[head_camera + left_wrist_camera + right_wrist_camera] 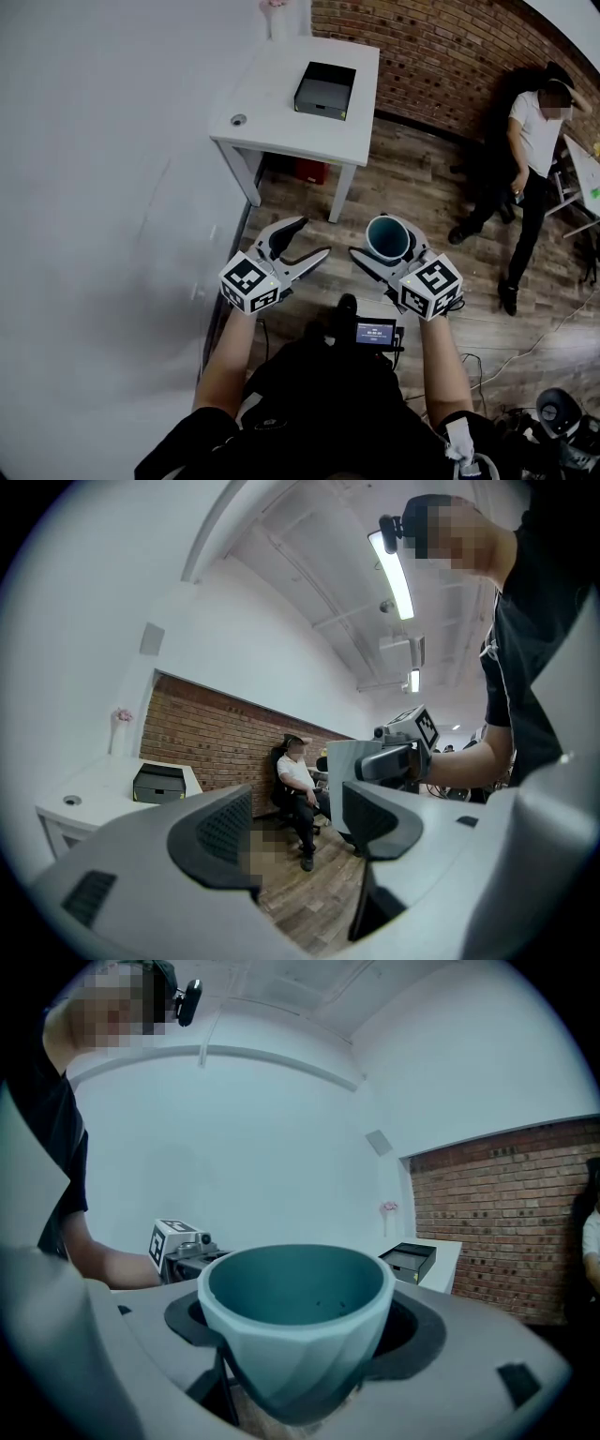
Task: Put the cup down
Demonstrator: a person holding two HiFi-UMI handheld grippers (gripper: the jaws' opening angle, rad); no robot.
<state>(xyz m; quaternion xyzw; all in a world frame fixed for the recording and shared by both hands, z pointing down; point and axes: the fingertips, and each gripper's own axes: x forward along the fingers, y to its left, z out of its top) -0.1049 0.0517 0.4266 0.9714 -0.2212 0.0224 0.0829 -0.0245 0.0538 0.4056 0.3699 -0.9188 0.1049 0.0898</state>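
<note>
Sitting upright, clamped between fingers (427,1330) of right gripper (386,248): teal cup (295,1326).

**White table on a wooden floor**

A white table (281,112) stood against the wall on a wooden floor (412,187). On its top lay a dark open box (325,90), a small round object (238,120) near the front left corner, and a white vase with pink flowers (277,17) at the far edge. A red item (311,171) sat on the floor beneath the table.
</note>
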